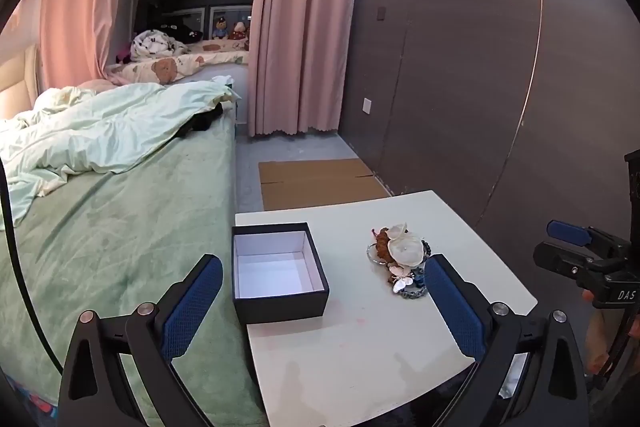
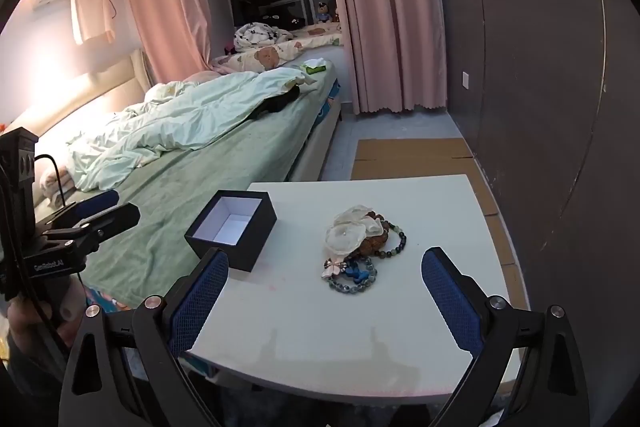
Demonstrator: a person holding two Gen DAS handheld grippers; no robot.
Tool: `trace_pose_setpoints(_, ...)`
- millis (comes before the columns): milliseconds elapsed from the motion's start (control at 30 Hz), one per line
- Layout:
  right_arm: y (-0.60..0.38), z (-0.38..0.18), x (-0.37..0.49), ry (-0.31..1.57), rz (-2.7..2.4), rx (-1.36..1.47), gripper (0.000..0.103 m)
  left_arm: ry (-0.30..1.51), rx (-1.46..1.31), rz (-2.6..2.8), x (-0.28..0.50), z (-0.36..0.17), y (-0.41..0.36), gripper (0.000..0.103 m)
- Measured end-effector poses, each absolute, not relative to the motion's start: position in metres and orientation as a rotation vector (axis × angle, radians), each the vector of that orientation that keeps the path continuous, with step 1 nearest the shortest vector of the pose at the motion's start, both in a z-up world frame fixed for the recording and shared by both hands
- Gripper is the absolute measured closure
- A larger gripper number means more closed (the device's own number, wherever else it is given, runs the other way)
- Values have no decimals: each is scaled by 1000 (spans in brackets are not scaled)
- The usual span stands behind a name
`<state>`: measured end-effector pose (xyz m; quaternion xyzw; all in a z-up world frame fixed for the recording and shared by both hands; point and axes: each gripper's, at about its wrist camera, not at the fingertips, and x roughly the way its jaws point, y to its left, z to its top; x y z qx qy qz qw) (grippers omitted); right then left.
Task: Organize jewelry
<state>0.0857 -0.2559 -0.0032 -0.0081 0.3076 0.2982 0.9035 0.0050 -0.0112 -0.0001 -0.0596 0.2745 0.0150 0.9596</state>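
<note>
An open dark box (image 1: 279, 271) with a white empty inside stands at the left of a small white table (image 1: 360, 355); it also shows in the right wrist view (image 2: 232, 229). A pile of jewelry (image 1: 402, 259) lies to its right: white fabric flowers, bead bracelets and a butterfly piece, seen too in the right wrist view (image 2: 360, 247). My left gripper (image 1: 323, 277) is open and empty, above the table's near side, fingers either side of box and pile. My right gripper (image 2: 325, 269) is open and empty, short of the pile.
A bed (image 1: 120, 227) with a green sheet and crumpled duvet stands against the table's left side. A dark panelled wall (image 1: 480, 87) runs on the right. Flat cardboard (image 1: 320, 183) lies on the floor beyond the table. Pink curtains (image 1: 296, 27) hang at the back.
</note>
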Motion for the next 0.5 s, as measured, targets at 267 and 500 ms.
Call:
trace_pose_setpoints(267,-256,-3,74,605,609,-22,5,526,-172,10,-6,4,1,2)
trace_pose_setpoints(500,-255,0,73,588,608,-12,5,523,-161,13,-7,5,0,2)
